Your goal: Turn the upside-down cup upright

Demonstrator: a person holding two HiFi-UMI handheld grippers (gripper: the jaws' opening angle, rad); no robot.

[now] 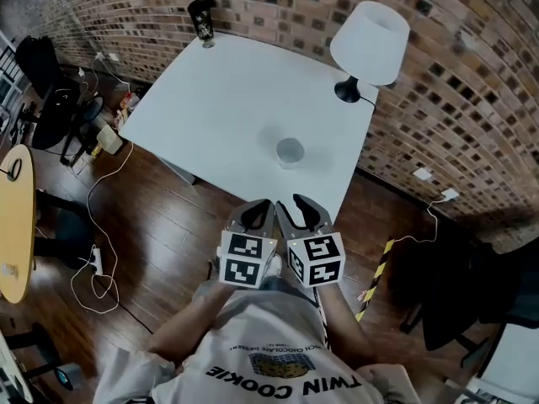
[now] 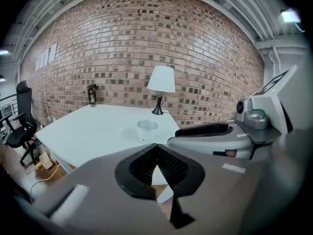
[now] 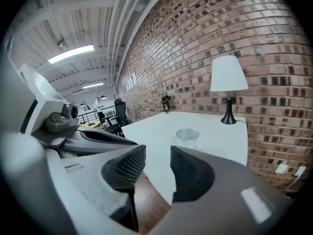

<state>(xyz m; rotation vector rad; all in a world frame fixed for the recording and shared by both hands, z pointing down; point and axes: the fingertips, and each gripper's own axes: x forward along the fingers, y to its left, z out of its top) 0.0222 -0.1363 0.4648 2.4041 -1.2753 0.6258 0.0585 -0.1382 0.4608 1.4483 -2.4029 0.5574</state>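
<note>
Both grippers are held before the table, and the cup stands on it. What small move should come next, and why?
Probably bring the right gripper forward to the cup. Its jaws stand apart and empty, while the left gripper is shut. Both are short of the table, and the cup stands near its close edge.

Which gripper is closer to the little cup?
Right, slightly. Both are short of the table; the right gripper lines up with the cup, the left gripper is further left.
</note>
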